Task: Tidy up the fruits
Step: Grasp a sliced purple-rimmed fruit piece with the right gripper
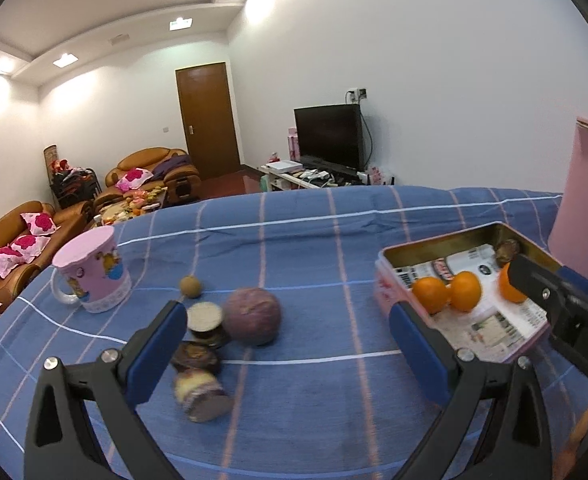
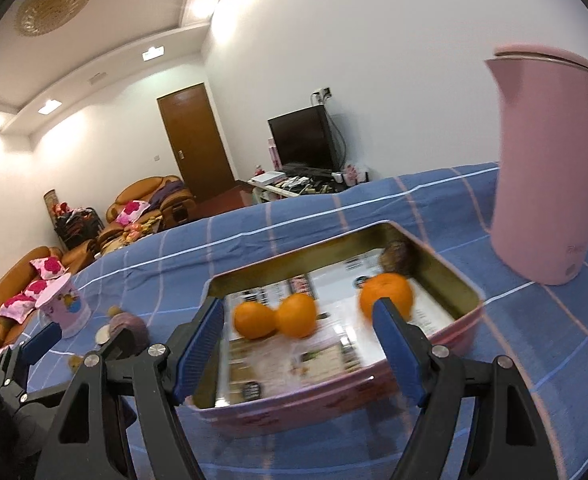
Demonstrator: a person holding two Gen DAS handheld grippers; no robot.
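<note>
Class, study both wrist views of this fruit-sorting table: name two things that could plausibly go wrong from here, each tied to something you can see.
1. The left gripper stands open over crowded cut fruit halves beside a round purple fruit; closing there might nudge the round one into rolling.
2. The tall pink kettle stands just past the pink tin; the right gripper, open above the tin, might clip it on a wide swing.

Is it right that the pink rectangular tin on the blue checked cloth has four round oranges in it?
Not quite. The pink rectangular tin on the blue checked cloth holds three round oranges, not four: two touching and one apart. A dark, brownish fruit sits in the far corner. The right wrist view shows it.
</note>
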